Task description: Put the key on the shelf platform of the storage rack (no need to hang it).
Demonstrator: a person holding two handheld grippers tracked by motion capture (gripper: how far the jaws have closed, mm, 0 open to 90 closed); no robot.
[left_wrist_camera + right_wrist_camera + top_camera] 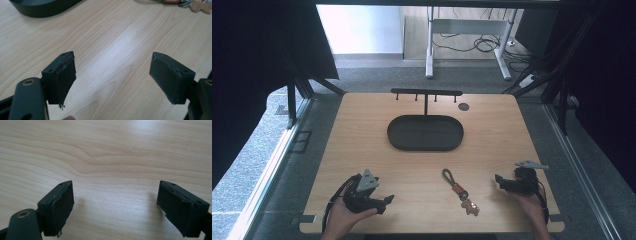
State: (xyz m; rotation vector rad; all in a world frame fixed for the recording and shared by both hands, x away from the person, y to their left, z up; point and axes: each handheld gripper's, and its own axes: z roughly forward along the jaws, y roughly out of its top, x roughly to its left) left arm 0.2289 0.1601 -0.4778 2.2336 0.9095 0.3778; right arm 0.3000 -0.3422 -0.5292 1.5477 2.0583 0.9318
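A person sits at a pale wooden table (362, 130), a hand-held gripper in each hand, both resting near the bottom edge of the high view. Between them, slightly right of centre, lies a keychain (460, 192): a dark cord loop, an orange-red barrel and a small brown charm. Its long axis runs diagonally, loop toward the upper left, charm toward the lower right.

The right gripper (500, 181) sits just to the right of the keychain and points left toward it; it looks the nearer of the two. Its fingers (60, 207) stand wide apart over bare wood, with nothing between them. The left gripper (388, 200) lies further off at lower left, pointing right. Its fingers (62, 77) are also spread and empty; in the left gripper view the keychain (185, 3) appears at the top right edge.

Beyond, at the middle of the table, sits a dark oval tray (425, 133) with a hook rack (426, 93) rising behind it. Past the table are grey carpet, a desk frame (467, 40) and loose cables.
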